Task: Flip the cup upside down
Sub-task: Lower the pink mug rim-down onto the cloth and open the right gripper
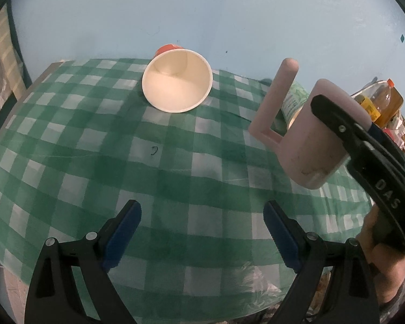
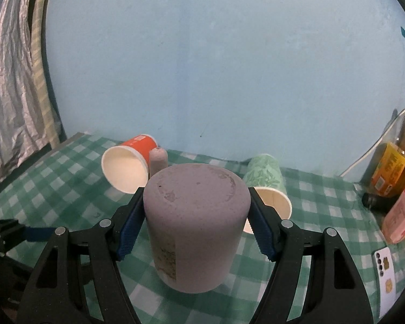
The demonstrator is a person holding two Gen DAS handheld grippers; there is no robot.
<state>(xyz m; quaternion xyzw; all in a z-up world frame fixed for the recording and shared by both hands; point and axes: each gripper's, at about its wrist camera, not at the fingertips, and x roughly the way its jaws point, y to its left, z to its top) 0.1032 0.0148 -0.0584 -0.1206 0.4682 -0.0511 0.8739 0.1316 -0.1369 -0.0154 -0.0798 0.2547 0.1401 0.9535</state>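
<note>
A pink plastic cup (image 2: pixel 194 226) with a long handle (image 1: pixel 274 102) is held upside down, its flat base upward, just above the green checked tablecloth (image 1: pixel 148 162). My right gripper (image 2: pixel 194 229) is shut on its sides; it also shows in the left wrist view (image 1: pixel 337 132) at the right, gripping the pink cup (image 1: pixel 318 145). My left gripper (image 1: pixel 202 232) is open and empty, low over the near part of the cloth.
An orange paper cup (image 1: pixel 176 81) lies on its side at the table's back, mouth toward me. A green paper cup (image 2: pixel 267 183) lies on its side behind the pink cup. Bottles (image 2: pixel 399 156) and a phone (image 2: pixel 386 278) stand at the right. A blue wall is behind.
</note>
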